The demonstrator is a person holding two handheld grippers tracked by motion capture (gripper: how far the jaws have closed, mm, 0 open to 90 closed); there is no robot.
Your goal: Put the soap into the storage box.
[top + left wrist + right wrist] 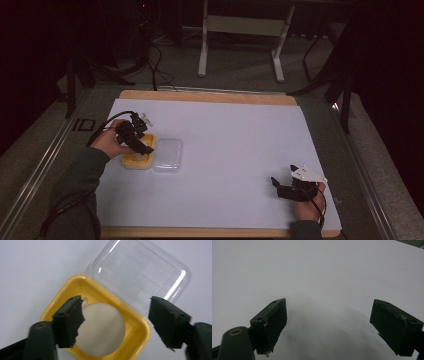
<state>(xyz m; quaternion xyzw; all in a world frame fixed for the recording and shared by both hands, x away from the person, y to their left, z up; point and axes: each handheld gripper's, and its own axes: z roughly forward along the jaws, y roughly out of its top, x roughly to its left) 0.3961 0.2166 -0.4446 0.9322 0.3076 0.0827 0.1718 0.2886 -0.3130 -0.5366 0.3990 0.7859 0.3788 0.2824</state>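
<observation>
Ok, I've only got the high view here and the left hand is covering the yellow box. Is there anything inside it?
Observer: Yes. In the left gripper view a round, pale object sits in the yellow box.
Operator: Are the left fingers on it?
Observer: No. The left gripper is open, one finger over the object's edge, the other past the box's rim.
Operator: And the clear lid?
Observer: The clear lid lies flat on the white sheet, against the box.
Operator: Right gripper?
Observer: The right gripper is open over bare white sheet.
</observation>
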